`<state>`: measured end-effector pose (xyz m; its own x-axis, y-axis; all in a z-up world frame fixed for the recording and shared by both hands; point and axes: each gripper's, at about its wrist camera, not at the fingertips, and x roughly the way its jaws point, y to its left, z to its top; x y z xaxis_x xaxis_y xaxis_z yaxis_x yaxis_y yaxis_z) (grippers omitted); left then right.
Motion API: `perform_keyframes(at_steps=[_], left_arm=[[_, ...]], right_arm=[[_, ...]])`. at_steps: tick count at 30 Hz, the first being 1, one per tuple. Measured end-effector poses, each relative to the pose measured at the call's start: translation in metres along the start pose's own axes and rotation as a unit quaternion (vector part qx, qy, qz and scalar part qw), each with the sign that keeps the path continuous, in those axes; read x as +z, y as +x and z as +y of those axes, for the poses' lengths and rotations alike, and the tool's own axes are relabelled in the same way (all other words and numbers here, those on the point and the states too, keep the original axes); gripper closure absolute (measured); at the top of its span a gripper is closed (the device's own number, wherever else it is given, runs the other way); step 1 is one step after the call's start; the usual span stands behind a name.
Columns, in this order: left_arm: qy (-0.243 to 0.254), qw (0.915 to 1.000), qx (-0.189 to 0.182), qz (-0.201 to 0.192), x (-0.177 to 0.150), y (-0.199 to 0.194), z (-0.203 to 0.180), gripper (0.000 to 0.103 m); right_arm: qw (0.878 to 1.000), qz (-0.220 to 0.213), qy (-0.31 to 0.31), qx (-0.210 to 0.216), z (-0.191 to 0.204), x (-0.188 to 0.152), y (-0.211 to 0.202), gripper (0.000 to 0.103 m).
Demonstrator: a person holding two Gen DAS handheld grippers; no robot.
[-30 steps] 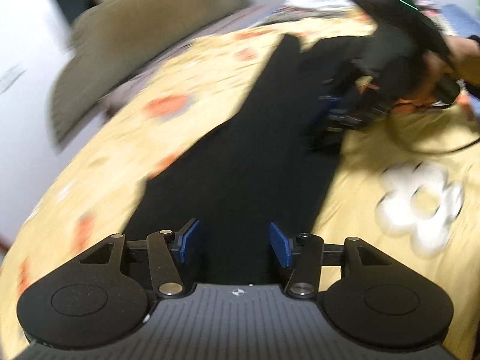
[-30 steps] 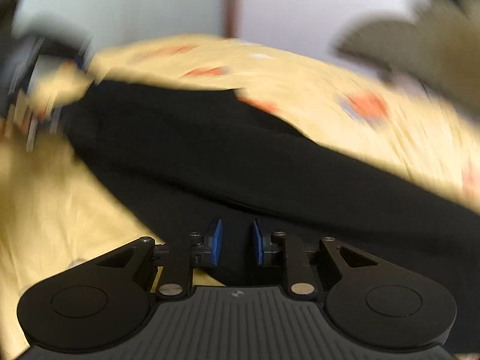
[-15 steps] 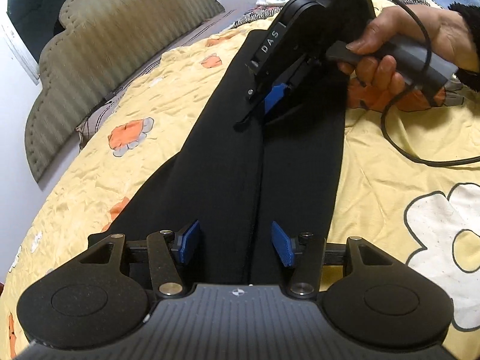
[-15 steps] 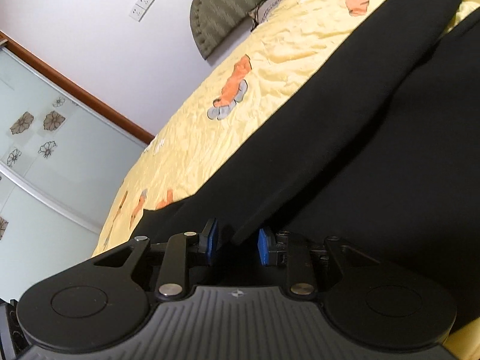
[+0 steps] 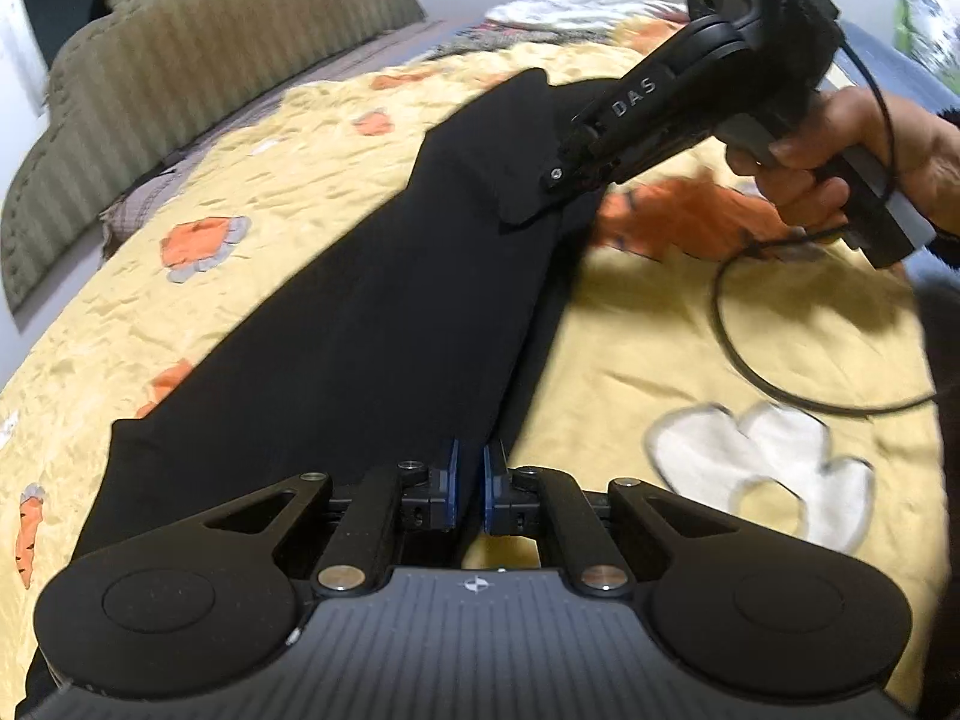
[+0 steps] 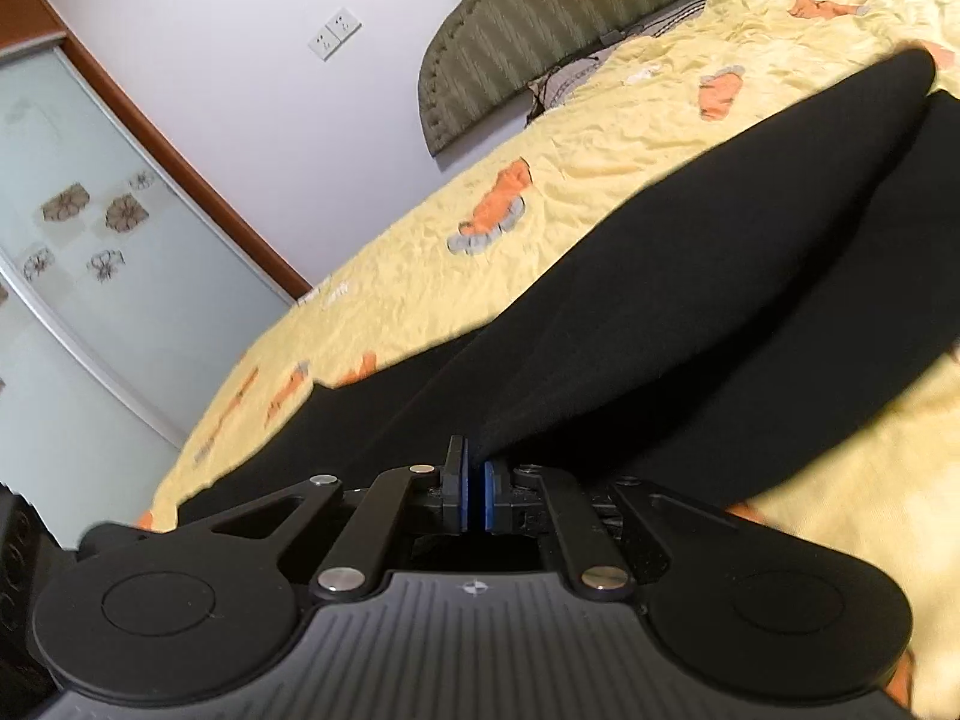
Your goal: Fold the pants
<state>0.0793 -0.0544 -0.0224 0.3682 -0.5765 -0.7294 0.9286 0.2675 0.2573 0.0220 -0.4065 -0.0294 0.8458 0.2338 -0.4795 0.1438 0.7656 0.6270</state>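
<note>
While pants: lying black on the yellow bedspread (image 5: pixel 630 324)
Left gripper (image 5: pixel 469 483): pinching the pants (image 5: pixel 372 312) edge between its pads
Right gripper (image 6: pixel 474 495): clamping a pants (image 6: pixel 690 300) fold ahead

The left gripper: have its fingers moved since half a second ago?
Yes. The left gripper has closed: its blue pads, formerly wide apart over the black pants, now pinch the pants' edge by the yellow bedspread.

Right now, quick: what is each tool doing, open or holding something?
Left tool: closed on the black pants, at their near edge.
Right tool: closed on the pants' edge.
</note>
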Motion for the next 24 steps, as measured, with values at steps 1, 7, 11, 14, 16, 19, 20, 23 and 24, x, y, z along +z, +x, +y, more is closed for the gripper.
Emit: perform_keyframes(at_steps=[1, 7, 11, 14, 16, 19, 20, 23, 24], left_arm=[[0.004, 1.0, -0.003, 0.004, -0.001, 0.0, -0.003, 0.095], [-0.044, 0.9987, -0.016, 0.021, -0.001, 0.006, 0.007, 0.079], [-0.076, 0.9957, -0.051, -0.016, 0.014, -0.009, 0.014, 0.061], [-0.091, 0.993, -0.059, -0.048, 0.032, -0.005, 0.014, 0.047], [-0.1, 0.9914, -0.056, -0.063, 0.049, 0.009, 0.015, 0.046], [-0.116, 0.9913, -0.012, -0.061, 0.074, 0.04, 0.017, 0.045], [-0.123, 0.9909, 0.015, -0.053, 0.081, 0.054, 0.017, 0.045], [-0.133, 0.985, 0.11, -0.004, 0.093, 0.091, 0.015, 0.045], [-0.137, 0.9815, 0.133, 0.015, 0.093, 0.102, 0.013, 0.044]], right_arm=[[1.0, 0.003, -0.003, -0.004, 0.0, -0.004, -0.003, 0.098], [0.998, 0.034, 0.046, -0.004, -0.024, -0.012, 0.005, 0.095], [0.999, -0.016, 0.031, -0.02, -0.033, 0.006, -0.025, 0.066], [0.994, -0.076, 0.04, -0.06, -0.059, 0.033, -0.05, 0.056], [0.989, -0.108, 0.053, -0.091, -0.081, 0.054, -0.056, 0.056], [0.982, -0.116, 0.097, -0.114, -0.118, 0.082, -0.047, 0.056], [0.981, -0.11, 0.116, -0.112, -0.129, 0.089, -0.041, 0.056], [0.971, -0.113, 0.192, -0.083, -0.158, 0.103, -0.026, 0.056], [0.967, -0.122, 0.209, -0.079, -0.16, 0.107, -0.025, 0.056]])
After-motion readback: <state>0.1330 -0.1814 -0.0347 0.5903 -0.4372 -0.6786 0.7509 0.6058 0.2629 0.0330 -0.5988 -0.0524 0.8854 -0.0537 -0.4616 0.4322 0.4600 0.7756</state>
